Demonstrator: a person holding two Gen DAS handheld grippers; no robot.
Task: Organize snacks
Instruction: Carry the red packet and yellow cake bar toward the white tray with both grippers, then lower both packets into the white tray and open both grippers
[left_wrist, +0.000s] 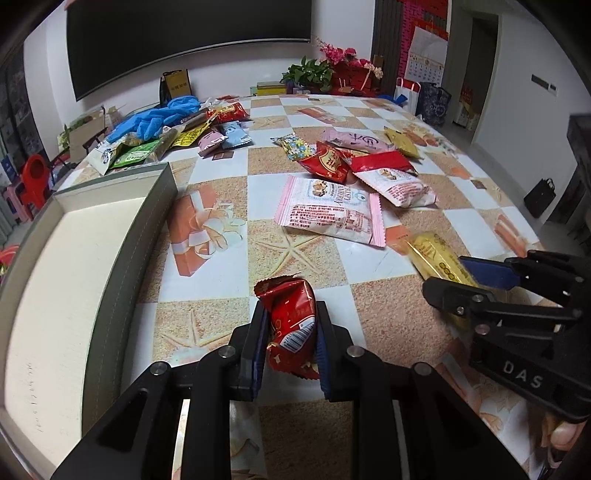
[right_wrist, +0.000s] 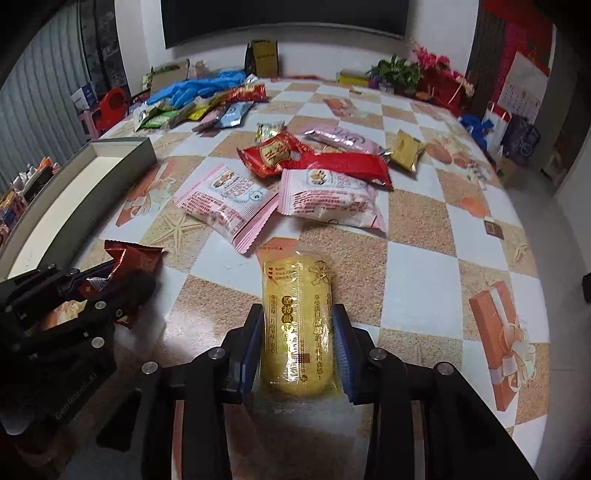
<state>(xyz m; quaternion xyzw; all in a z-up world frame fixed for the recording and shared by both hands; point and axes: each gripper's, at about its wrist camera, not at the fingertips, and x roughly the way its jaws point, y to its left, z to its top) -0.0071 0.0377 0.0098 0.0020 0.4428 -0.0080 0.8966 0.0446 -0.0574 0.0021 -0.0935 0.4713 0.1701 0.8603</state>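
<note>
Both grippers clamped.
Left gripper (left_wrist: 290, 332) and right gripper (right_wrist: 297, 339) pointed forward, side by side, jaws closed on loads.

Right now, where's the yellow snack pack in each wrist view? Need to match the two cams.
Left wrist: yellow snack pack at right, mid-height, clamped in the right gripper coming in from the right edge.
Right wrist: yellow snack pack at bottom centre, between the right gripper's blue pads.
Shared landmark: the open box, left of the pack in both views.
</note>
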